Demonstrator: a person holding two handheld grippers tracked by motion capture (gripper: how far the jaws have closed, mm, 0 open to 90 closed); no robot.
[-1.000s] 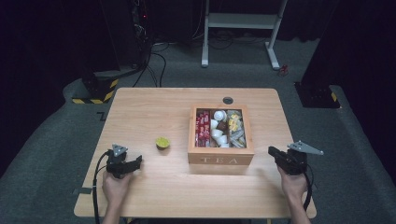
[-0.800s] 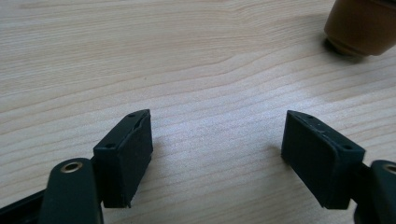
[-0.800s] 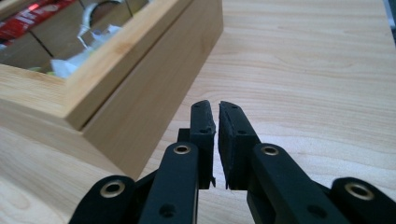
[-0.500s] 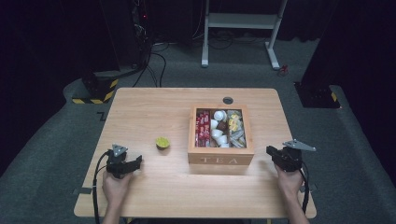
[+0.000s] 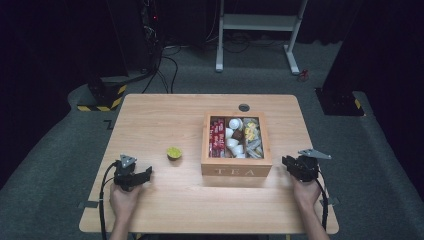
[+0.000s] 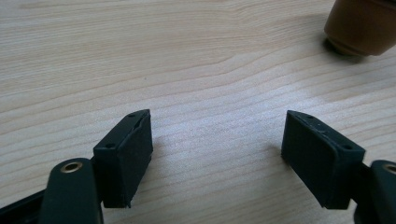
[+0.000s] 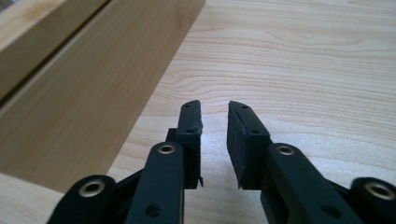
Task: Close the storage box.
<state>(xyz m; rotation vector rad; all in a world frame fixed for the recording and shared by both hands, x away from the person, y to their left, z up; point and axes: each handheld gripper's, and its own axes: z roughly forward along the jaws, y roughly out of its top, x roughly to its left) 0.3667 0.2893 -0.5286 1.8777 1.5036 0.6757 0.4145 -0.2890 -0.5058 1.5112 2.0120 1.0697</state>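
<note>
A wooden counter (image 5: 165,120) carries an open wooden tea box (image 5: 236,167), lettered "TEA" on its near face. All positions below are given relative to that box.

Box contents: red packets (image 5: 217,137) stand in the left compartment; white pods (image 5: 232,134) and one brown pod (image 5: 238,135) lie in the middle; yellow and grey sachets (image 5: 252,137) lie in the right. Exact count cannot be determined.

A small yellow-green cup (image 5: 174,152) sits on the counter to the left of the box, clearly apart from it. A round dark grommet (image 5: 244,107) is set in the counter just beyond the far side of the box.

Left tongs (image 5: 145,173): low on the counter, well to the left of the box and nearer the person than the cup. In the left gripper view the left tongs (image 6: 217,156) stand spread wide, released, with bare wood between the pads. A brown rounded object (image 6: 359,25) sits at the upper right of that view, apart from the tongs.

Right tongs (image 5: 286,161): just beside the right near corner of the box, pointing toward it. In the right gripper view the right tongs (image 7: 215,140) are nearly closed, a narrow gap remaining, grasping nothing. The box wall (image 7: 88,88) lies to their left, not touching.
</note>
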